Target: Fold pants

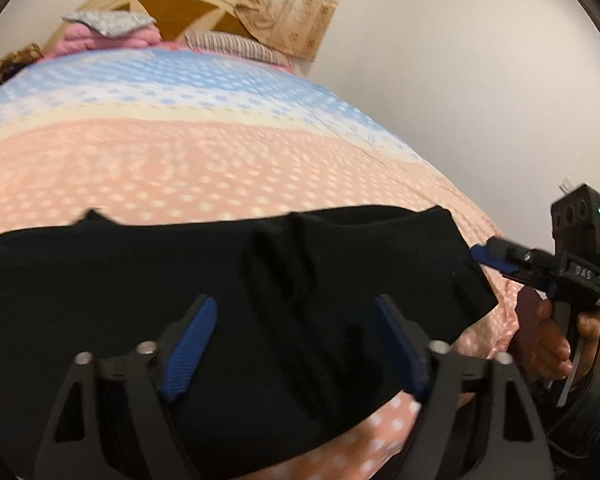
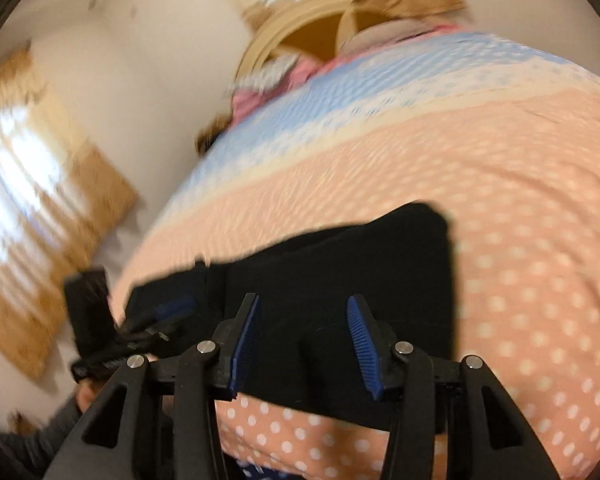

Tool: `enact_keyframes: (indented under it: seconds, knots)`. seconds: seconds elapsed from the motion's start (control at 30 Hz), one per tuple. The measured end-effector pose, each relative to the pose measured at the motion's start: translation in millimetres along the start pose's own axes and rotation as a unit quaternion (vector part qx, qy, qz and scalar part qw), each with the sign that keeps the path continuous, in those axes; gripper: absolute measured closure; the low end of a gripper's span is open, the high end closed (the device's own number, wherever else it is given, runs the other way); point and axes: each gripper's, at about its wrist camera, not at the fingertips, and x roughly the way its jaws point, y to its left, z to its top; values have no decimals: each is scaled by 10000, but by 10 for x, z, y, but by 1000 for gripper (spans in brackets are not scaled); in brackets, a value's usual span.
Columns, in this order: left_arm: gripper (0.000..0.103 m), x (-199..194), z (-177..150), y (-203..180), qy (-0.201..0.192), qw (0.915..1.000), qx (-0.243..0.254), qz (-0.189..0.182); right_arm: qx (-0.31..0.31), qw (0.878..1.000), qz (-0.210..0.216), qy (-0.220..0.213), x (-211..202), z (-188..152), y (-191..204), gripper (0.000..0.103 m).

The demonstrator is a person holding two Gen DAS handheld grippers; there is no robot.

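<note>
Black pants (image 1: 220,300) lie flat across the peach dotted bedspread (image 1: 220,160), folded into a wide dark band with a few creases near the middle. My left gripper (image 1: 296,320) hovers over them, jaws apart, with no cloth pinched between the blue pads. At the pants' right edge sits my right gripper (image 1: 486,254), held by a hand. In the right wrist view the pants (image 2: 340,272) fill the lower middle and my right gripper (image 2: 304,312) stands open above their near edge, pads clear of the cloth. My left gripper (image 2: 172,308) shows blurred at the pants' left end.
The bedspread turns to a blue-and-white band (image 1: 180,80) farther back. Pink and grey pillows (image 1: 112,32) and a wooden headboard (image 1: 188,4) stand at the far end. A white wall (image 1: 480,80) runs along the right of the bed, with curtains (image 1: 300,8) behind it.
</note>
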Motion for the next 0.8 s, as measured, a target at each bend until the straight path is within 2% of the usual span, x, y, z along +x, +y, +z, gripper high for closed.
enact_keyframes:
  seconds: [0.07, 0.13, 0.17, 0.2, 0.27, 0.37, 0.53, 0.67, 0.73, 0.8]
  knots:
    - [36, 112, 15, -61, 160, 9998, -25, -98, 235, 9992, -79, -306, -126, 8, -149, 56]
    - [51, 194, 27, -82, 216, 9998, -18, 34, 430, 9981, -247, -372, -176, 48, -308, 56]
    - [69, 203, 36, -87, 187, 9998, 16, 112, 516, 9975, -297, -382, -195, 59, -376, 56]
    - [93, 201, 43, -86, 185, 9998, 28, 110, 638, 9967, -325, -374, -218, 73, -450, 56]
    - [92, 150, 55, -61, 186, 9998, -50, -69, 805, 9957, -314, -344, -265, 76, -559, 56]
    - [93, 12, 93, -59, 13, 9999, -10, -128, 788, 9957, -354, -339, -351, 46, -604, 56]
    - [93, -198, 141, 26, -194, 9996, -176, -119, 573, 9979, 27, -307, -431, -60, -476, 56]
    - [93, -188, 71, 141, -94, 9996, -259, 17, 167, 9995, 80, -259, -384, -136, -279, 56]
    - [93, -71, 54, 194, -1, 9994, -352, 45, 6, 9993, 344, -137, -300, -203, -181, 56]
    - [93, 1, 30, 255, 57, 9989, -454, 42, -176, 9979, 586, 201, -152, -278, -100, 56]
